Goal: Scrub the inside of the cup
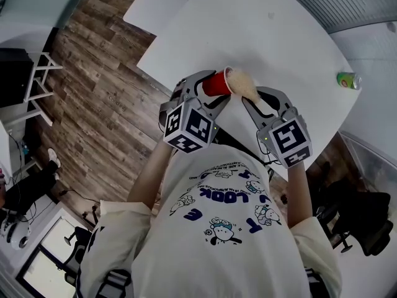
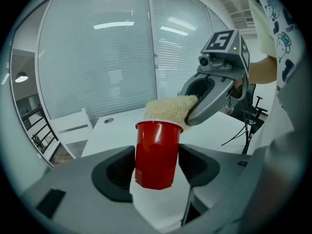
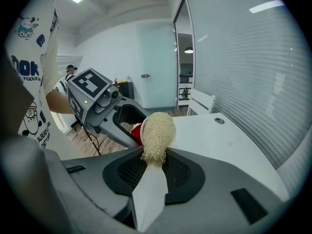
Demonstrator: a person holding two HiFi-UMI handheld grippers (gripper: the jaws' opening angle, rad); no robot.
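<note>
A red plastic cup [image 1: 216, 84] lies on its side above the white table, mouth toward the right. My left gripper [image 1: 214, 95] is shut on it, and in the left gripper view the cup [image 2: 157, 152] stands between the two dark pads. A beige fibrous scrub pad [image 1: 242, 84] is pressed against the cup's mouth, with my right gripper [image 1: 253, 101] shut on it. In the right gripper view the scrub pad [image 3: 157, 134] sticks out from the jaws and hides most of the cup [image 3: 136, 130]. How far the pad reaches inside is hidden.
The white table [image 1: 279, 36] spreads out under and beyond both grippers, and a green can [image 1: 348, 79] stands near its right edge. Wood floor [image 1: 105, 92] lies to the left. A dark office chair [image 1: 366, 228] stands at the lower right. Window blinds [image 2: 122, 57] are behind the table.
</note>
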